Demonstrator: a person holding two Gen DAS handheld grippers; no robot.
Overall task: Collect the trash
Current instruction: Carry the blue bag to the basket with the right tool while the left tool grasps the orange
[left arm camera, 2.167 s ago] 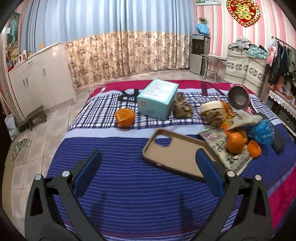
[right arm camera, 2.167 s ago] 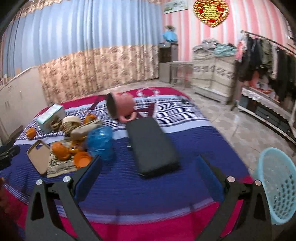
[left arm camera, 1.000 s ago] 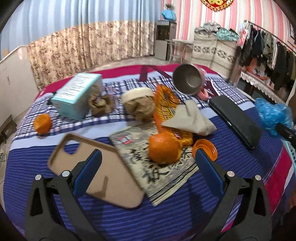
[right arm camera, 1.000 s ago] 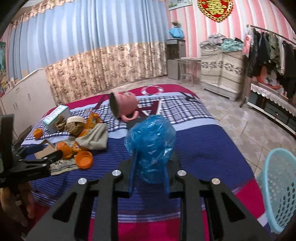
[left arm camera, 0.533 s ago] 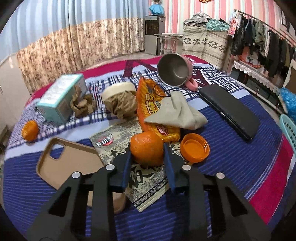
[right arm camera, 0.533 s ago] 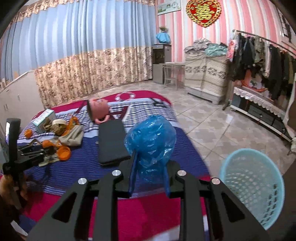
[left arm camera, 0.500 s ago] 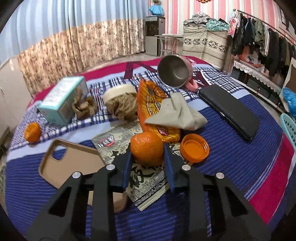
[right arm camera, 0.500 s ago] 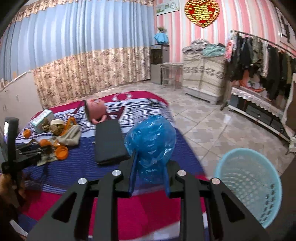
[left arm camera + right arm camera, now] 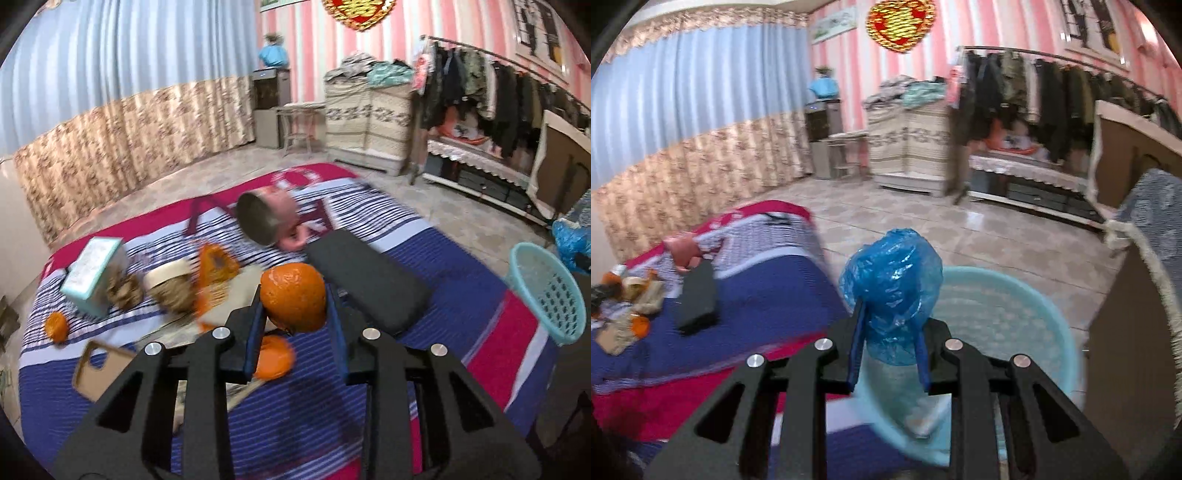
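Left wrist view: left gripper (image 9: 293,325) clamped on an orange peel (image 9: 293,297), held above the striped bed (image 9: 461,295), tilted down toward the light-blue basket (image 9: 546,291) off the bed's far corner, likely carrying it there. Right wrist view: right gripper (image 9: 888,350) pinches a crumpled blue plastic bag (image 9: 890,284), angled down just above the basket's mouth, seemingly placed for a drop; nothing released yet.

basket (image 9: 546,291) right of the bed (image 9: 461,295); case (image 9: 365,280) on the bed.
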